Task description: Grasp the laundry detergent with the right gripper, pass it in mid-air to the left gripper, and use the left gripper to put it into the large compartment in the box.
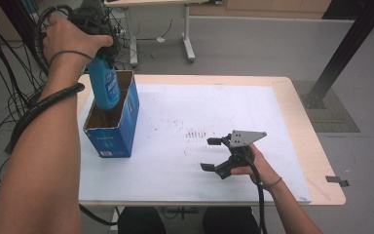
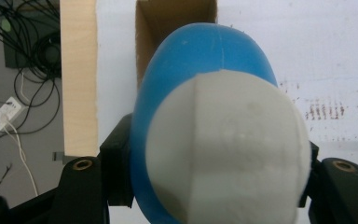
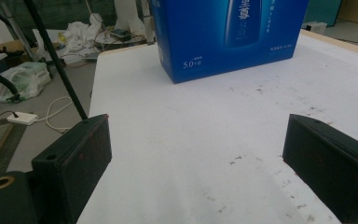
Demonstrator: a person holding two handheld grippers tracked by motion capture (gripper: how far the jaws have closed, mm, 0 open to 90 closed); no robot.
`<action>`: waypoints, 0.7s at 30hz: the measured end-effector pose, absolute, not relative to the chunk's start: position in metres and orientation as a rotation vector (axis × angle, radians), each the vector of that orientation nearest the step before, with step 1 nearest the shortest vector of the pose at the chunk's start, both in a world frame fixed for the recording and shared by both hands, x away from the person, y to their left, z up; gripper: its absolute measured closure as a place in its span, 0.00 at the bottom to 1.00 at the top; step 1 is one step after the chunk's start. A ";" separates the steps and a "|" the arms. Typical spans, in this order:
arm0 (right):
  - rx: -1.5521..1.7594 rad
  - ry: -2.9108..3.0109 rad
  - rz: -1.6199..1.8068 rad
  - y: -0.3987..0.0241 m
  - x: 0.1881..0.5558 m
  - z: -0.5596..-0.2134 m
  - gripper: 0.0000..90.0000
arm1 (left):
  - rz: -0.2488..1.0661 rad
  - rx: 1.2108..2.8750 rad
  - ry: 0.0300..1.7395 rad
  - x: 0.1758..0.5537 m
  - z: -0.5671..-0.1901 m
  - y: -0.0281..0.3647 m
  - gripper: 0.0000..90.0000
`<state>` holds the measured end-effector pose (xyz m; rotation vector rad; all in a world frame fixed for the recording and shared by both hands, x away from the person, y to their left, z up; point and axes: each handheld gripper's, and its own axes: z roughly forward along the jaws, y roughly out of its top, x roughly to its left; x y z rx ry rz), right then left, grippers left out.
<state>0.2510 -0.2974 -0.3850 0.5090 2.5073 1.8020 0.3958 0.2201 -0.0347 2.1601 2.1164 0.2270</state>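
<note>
A blue bottle [image 1: 104,85] hangs upright over an open blue carton [image 1: 112,139] at the table's left, its lower end inside the carton's mouth. My left gripper [image 1: 102,57] is shut on the bottle's upper part. In the left gripper view the bottle [image 2: 205,60] and its white cap [image 2: 228,149] sit between the jaws of the left gripper [image 2: 214,175], with the carton's brown inside [image 2: 168,18] beyond. My right gripper [image 1: 206,154] rests open on the white mat, with nothing between its jaws. From the right gripper [image 3: 196,158] the carton [image 3: 228,37] stands farther off.
A white mat [image 1: 199,107] covers most of the wooden table [image 1: 316,161]; small dark specks [image 1: 197,133] mark its middle. Cables [image 1: 0,97] lie on the floor at the left. Another table's legs [image 1: 187,44] stand behind, and a black post [image 1: 341,53] at the far right.
</note>
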 end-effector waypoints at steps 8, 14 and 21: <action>0.513 2.511 1.799 -0.297 0.251 -0.385 0.09 | 0.187 2.152 2.143 0.397 -0.054 0.227 0.42; 0.512 2.505 1.798 -0.297 0.250 -0.384 0.09 | 0.180 2.160 2.156 0.398 -0.062 0.229 0.42; 0.511 2.503 1.795 -0.296 0.248 -0.383 0.09 | 0.152 2.161 2.164 0.397 -0.077 0.231 0.42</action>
